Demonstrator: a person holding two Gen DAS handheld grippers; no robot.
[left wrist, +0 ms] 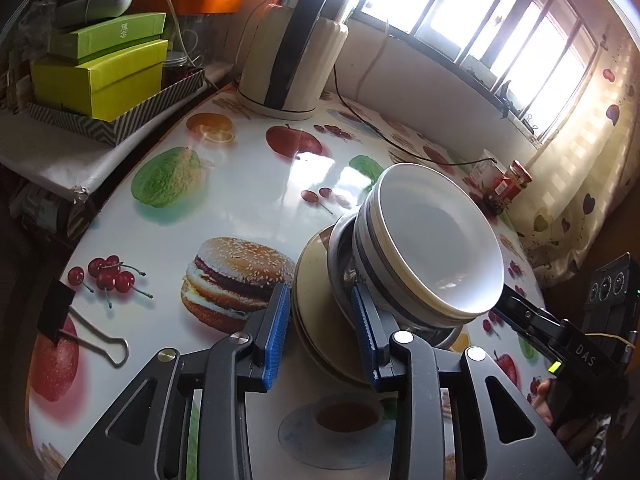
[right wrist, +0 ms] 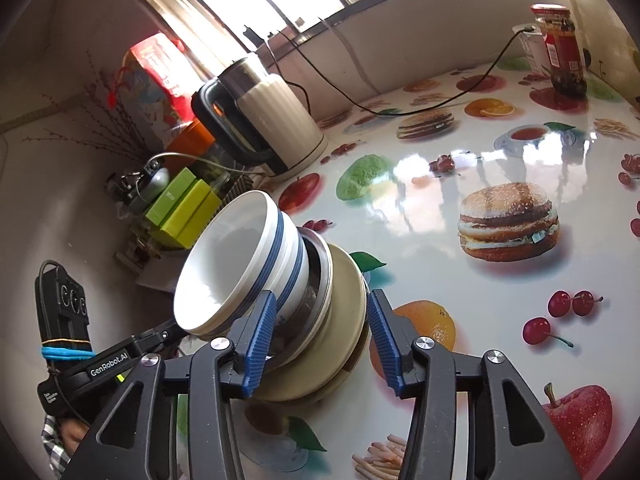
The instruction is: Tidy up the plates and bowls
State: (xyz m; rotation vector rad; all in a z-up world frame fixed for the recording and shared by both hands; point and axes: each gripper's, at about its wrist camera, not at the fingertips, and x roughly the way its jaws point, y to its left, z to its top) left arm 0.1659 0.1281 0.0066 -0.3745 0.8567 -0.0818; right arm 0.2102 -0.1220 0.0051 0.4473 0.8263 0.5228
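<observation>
1. The left gripper point(left wrist: 320, 336) is closed on the rim of the plates point(left wrist: 316, 312). One blue pad sits under the lowest plate and the other on top of it, tucked below the steel bowl point(left wrist: 340, 248).
2. The right gripper point(right wrist: 320, 340) holds the same plates from the opposite rim. One of its pads is against the underside and the other is up beside the bowls.
3. The pile runs plates, then steel bowl, then the striped white bowls point(left wrist: 436, 240) nested on top. It sits over the desk point(left wrist: 248, 184), well on the near side of the kettle point(left wrist: 292, 52), between the kettle and both cameras.
4. The coming move turns on the pile's axis. It leans away from the kettle's upright line, with the bowl mouths tipped toward the right gripper's side and the plates toward the left's. The pile reaches equally into both grippers, so neither is nearer. My judgement is that the two must travel together and level the axis, or the loose bowls may slide off the plates.
5. Hard to tell:
   - The underside of the plates is hidden by pads and shadow, so I cannot say whether the pile is clear of the desk or touches it.
   - The number of plates and white bowls is unclear.
   - The steel bowl's inside is covered.
   - The desk behind the kettle is washed out by window glare.
</observation>
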